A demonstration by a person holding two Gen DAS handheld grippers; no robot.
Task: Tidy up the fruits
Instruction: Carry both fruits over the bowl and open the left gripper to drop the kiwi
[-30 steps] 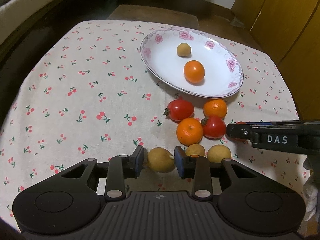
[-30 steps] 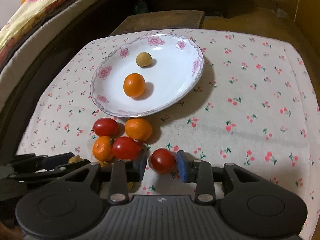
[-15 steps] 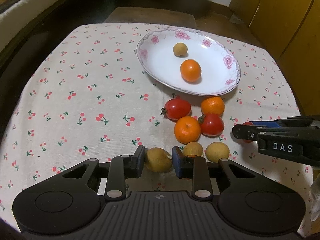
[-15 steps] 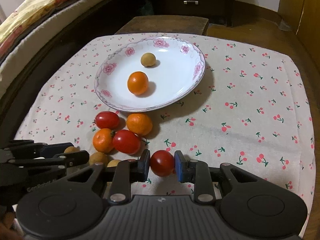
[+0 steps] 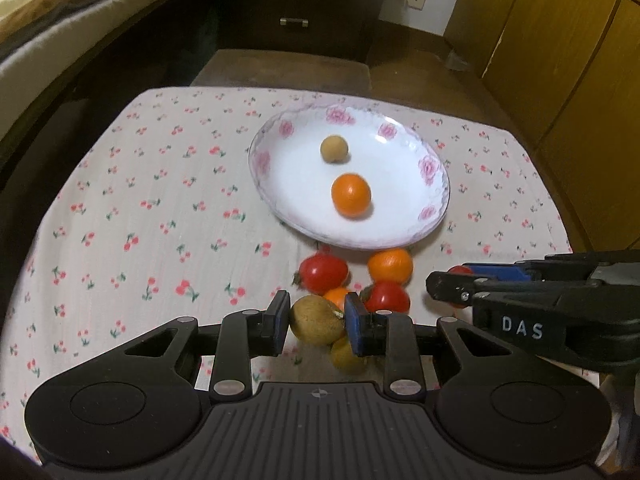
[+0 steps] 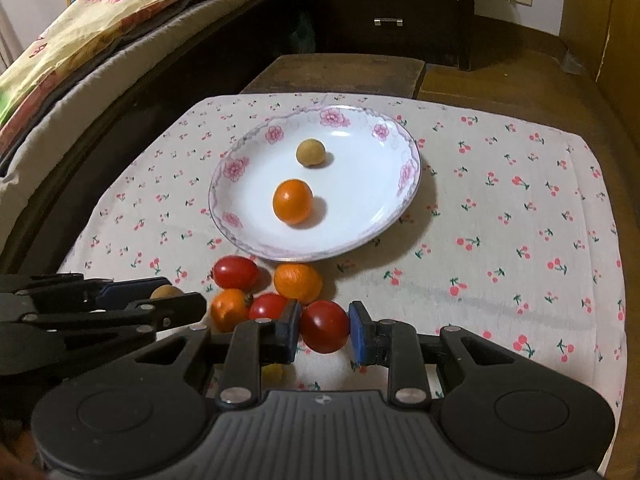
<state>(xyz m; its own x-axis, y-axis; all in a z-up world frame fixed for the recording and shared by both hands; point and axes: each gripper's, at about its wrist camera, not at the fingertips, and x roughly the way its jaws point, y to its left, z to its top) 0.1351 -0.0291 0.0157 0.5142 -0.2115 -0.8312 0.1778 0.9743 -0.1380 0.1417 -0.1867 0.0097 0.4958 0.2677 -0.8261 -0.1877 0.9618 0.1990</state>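
My left gripper (image 5: 316,322) is shut on a brown longan (image 5: 314,326) and holds it just above the cloth. The right gripper (image 6: 324,330) is shut on a red cherry tomato (image 6: 325,326). The white flowered plate (image 5: 434,168) (image 6: 224,216) holds one orange (image 5: 351,195) (image 6: 293,201) and one small longan (image 5: 333,149) (image 6: 310,153). Between plate and grippers lie two tomatoes (image 5: 323,273) (image 6: 235,272), oranges (image 5: 390,266) (image 6: 298,283) and another longan (image 5: 346,356). Each gripper shows at the edge of the other's view: the right gripper (image 5: 452,286), the left gripper (image 6: 168,300).
The table wears a cherry-print cloth (image 5: 140,216). A bed with a bright quilt (image 6: 100,24) runs along the left. A dark stool (image 6: 336,74) and a drawer chest (image 5: 296,8) stand behind the table, wooden cabinets (image 5: 560,48) at the right.
Both grippers closed on their fruits. The left one then rose with the longan, so the view tilted up toward the room; the right one holds the tomato and has barely moved.
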